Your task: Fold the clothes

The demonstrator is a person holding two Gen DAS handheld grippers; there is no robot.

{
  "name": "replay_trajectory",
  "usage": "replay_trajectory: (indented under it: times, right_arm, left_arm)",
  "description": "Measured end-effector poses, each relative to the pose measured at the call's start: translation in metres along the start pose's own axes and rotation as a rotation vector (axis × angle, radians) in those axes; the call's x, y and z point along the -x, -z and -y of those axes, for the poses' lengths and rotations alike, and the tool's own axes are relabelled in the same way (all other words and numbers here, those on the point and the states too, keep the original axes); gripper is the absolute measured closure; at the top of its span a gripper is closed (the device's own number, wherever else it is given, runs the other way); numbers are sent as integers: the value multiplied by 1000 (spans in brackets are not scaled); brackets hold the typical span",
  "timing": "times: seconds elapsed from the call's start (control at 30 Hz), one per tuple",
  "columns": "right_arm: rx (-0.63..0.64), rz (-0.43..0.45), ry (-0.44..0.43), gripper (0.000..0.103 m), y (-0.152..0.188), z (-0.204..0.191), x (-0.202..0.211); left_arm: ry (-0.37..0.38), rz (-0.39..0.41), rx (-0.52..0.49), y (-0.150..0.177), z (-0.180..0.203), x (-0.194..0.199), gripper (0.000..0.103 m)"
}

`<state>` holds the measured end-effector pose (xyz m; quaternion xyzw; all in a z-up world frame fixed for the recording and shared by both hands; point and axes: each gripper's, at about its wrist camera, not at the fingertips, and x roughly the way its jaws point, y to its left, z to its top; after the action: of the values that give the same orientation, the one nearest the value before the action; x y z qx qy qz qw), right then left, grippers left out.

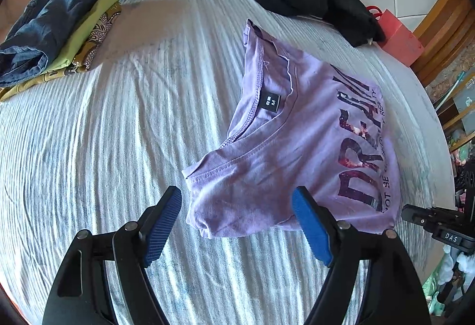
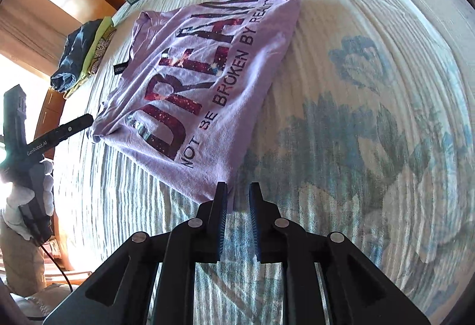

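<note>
My left tongs [image 1: 237, 224] are gaping wide at the folded lilac cotton T-shirt [image 1: 297, 146]. My right tongs [image 2: 237, 206], narrowly parted and gripping nothing, are hovering at its corner on the striped white bedspread [image 2: 371, 57].

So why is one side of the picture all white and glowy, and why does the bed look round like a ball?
In the right wrist view, sunlight at the left edge washes out the area around the gloved hand. In both views the fisheye lens bends the striped bedspread into a dome. The left wrist view is evenly lit, so the purple T-shirt and its size tag stay sharp; the open left gripper is sharp too.
</note>
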<state>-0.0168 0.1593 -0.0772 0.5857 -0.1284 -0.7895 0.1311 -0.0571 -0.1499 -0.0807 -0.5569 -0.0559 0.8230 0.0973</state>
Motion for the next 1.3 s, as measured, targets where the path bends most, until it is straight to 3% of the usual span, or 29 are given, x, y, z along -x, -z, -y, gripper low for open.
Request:
replay_trajectory:
  times: [0.17,0.37,0.43,0.53,0.63,0.83,1.03,1.1,1.3]
  right_arm:
    - [-30,53,12,88,-13,12,9]
    - [-27,73,-11,88,-13,16,13]
    - [-12,68,-21,84,-13,10,10]
    - [-6,58,-27,76,-15,5,1]
    - [-14,51,-25,76,-18,3,-5]
    - [-21,78,-4,76,-30,14,-1]
    - [28,122,31,73,-76,37,4]
    - [74,134,46,60,-96,40,1]
    - [176,110,57,60,-149,47,-25]
  left_arm:
    - [-15,-37,42,10,20,-28,25]
    - [-30,-45,-38,8,45,-34,26]
    - [-10,-25,-43,1,43,-28,26]
    - [23,-72,-44,-8,39,-35,25]
    - [-5,-104,-39,-5,40,-45,25]
    - [-56,-78,-1,-4,49,-52,25]
    - [-106,-20,-52,3,60,-58,25]
    - [-107,2,-55,5,61,-59,25]
    - [-119,42,-42,-3,65,-62,26]
